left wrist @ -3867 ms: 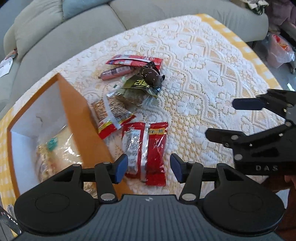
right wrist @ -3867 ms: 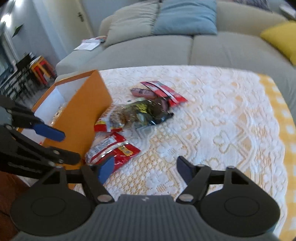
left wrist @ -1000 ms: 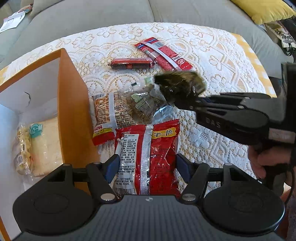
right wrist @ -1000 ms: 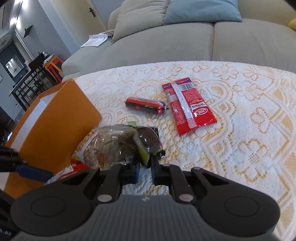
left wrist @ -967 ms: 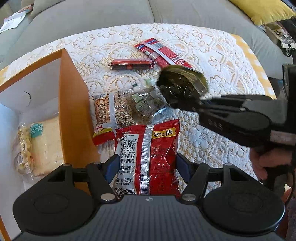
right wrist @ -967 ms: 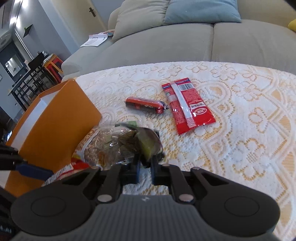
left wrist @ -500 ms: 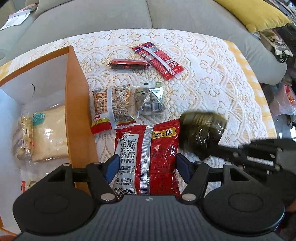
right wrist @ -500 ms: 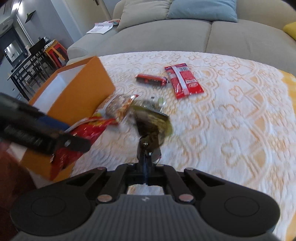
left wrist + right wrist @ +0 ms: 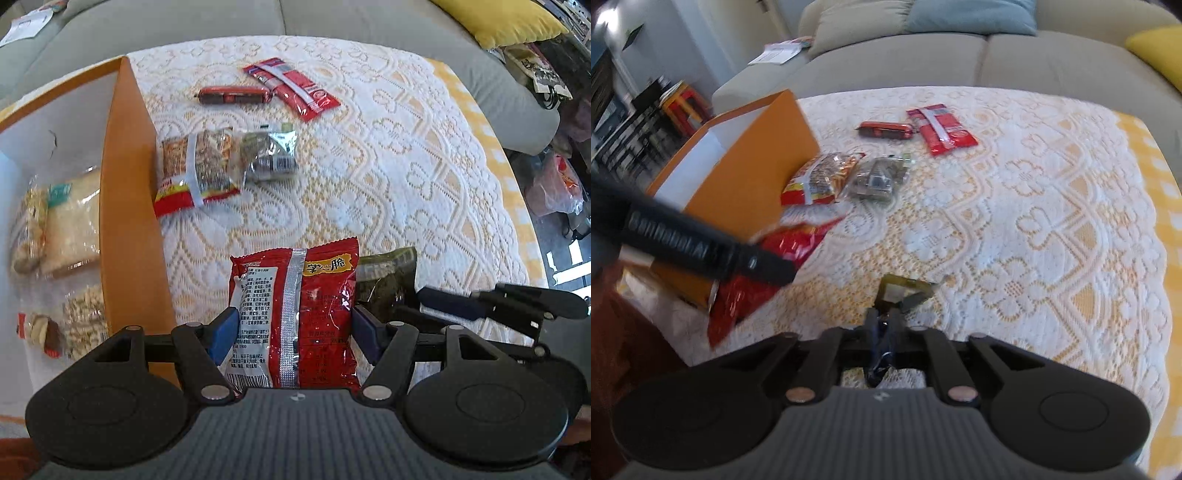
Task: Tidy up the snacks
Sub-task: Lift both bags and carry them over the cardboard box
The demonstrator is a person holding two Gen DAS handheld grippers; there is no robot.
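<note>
While the left tool [image 9: 291, 330] grips a big red snack bag [image 9: 295, 314] between its two blue pads, holding the bag upright at the bottom centre of the left wrist frame, the right tool [image 9: 884, 325] is pinched tight on a dark green packet [image 9: 905, 291] low in the centre of its own frame. From the left wrist camera that packet [image 9: 386, 284] shows just right of the red bag, with the right tool's dark fingers [image 9: 447, 301] reaching in from the lower right. An orange box [image 9: 129, 206] with a white inside stands at the left of the frame on the lace-covered desk [image 9: 406, 177], and several clear-wrapped snacks [image 9: 62, 229] lie inside it. Against the box wall rests a crispy snack pack with a red and yellow end [image 9: 195, 166], touching a small clear packet of dark pieces [image 9: 267, 157]. Higher up, a red sausage stick [image 9: 232, 95] lies just beside a flat red wrapper [image 9: 291, 88]. A grey sofa [image 9: 923, 55] runs across the top of the right wrist frame.
</note>
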